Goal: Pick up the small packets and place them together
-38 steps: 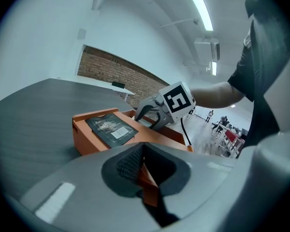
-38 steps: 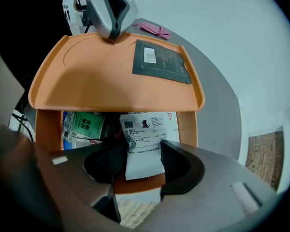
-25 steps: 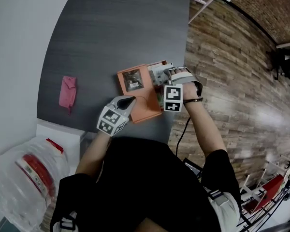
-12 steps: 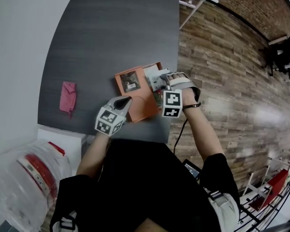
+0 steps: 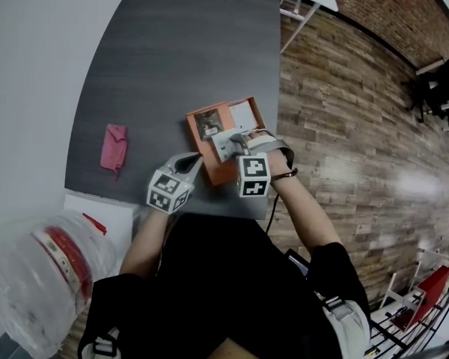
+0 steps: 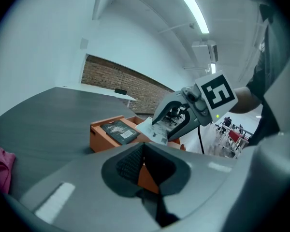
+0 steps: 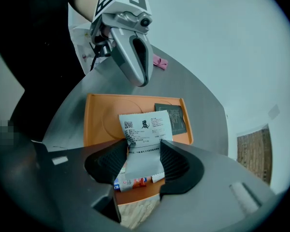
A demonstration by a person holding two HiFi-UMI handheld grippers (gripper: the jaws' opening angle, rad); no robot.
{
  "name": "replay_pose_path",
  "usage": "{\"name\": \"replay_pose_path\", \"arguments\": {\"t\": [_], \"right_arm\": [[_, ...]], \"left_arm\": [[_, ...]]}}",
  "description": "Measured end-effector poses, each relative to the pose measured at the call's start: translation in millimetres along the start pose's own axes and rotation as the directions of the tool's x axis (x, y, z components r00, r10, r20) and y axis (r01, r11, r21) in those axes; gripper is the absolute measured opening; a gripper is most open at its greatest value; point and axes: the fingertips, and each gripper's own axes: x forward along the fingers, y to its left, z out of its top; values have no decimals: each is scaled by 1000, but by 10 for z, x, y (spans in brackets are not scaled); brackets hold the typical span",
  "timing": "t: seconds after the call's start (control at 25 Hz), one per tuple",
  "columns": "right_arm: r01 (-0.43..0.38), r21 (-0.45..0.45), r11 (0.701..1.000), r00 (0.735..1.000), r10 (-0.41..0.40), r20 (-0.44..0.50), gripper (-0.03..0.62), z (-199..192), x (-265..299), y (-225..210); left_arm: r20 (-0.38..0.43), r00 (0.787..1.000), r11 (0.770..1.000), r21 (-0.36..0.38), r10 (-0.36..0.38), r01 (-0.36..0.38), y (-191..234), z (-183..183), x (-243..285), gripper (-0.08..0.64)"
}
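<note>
White packet [image 7: 145,127] sits between the pads of your right claw [image 7: 144,146], pinched by its lower half. The printed upper half sticks out past the fingertips. It hangs over the middle of the orange tray [image 7: 99,124]; I can't tell whether its free edge touches the tray floor.

Your left claw [image 6: 145,151] is pressed together at the tips and holds nothing. It points at the tray's near side from just outside the rim.

Tray contents:
- A dark packet [image 7: 170,117] lies flat at one end, apart from the held one.
- A colourful packet [image 7: 130,181] lies at the other end, right under your right claw.
- The head view shows more white there [image 5: 243,114]. I can't tell what it is.

The tray sits on the grey table [image 5: 179,51], close to the edge that drops to the wood floor [image 5: 344,126], so there's little room on that side. The table is bare beyond the tray and across to the pink cloth [image 5: 114,148], which lies well apart from the tray.
</note>
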Motion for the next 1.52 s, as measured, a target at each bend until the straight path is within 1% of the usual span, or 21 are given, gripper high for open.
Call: {"name": "replay_pose_path", "arguments": {"t": [0.4, 0.56, 0.64, 0.72, 0.8, 0.92, 1.2, 1.28, 1.4, 1.52], "right_arm": [[-63, 2, 998, 997, 62, 35, 219, 209, 83, 254], [-94, 25, 995, 993, 91, 80, 253, 269, 89, 336], [-83, 14, 996, 992, 82, 93, 253, 280, 79, 337], [-81, 9, 997, 993, 80, 88, 253, 248, 66, 343], [-87, 17, 996, 993, 85, 83, 253, 203, 41, 342], [-59, 38, 998, 995, 56, 82, 253, 118, -13, 247], [-59, 102, 993, 996, 52, 70, 252, -170, -111, 182], [-67, 128, 990, 996, 59, 61, 252, -291, -129, 195], [-48, 170, 984, 998, 42, 37, 252, -514, -116, 150], [-58, 228, 972, 998, 56, 16, 252, -718, -65, 180]], "left_arm": [[7, 1000, 1000, 10, 2, -2, -29, -26, -134, -2], [3, 1000, 1000, 9, -4, 4, -56, -52, -121, -2], [2, 1000, 1000, 9, -9, 9, -68, -58, -101, -2], [0, 1000, 1000, 12, -16, 16, -89, -51, -73, -2], [-1, 1000, 1000, 17, -24, 24, -112, -28, -35, -2], [1, 999, 999, 26, -39, 38, -134, 24, 34, -2], [-6, 998, 997, 46, -69, 69, -176, 127, 183, -2], [-10, 997, 996, 50, -76, 77, -194, 142, 216, -2], [-17, 996, 995, 52, -83, 83, -203, 139, 252, -2], [-23, 996, 995, 48, -86, 87, -210, 108, 276, -2]]}}
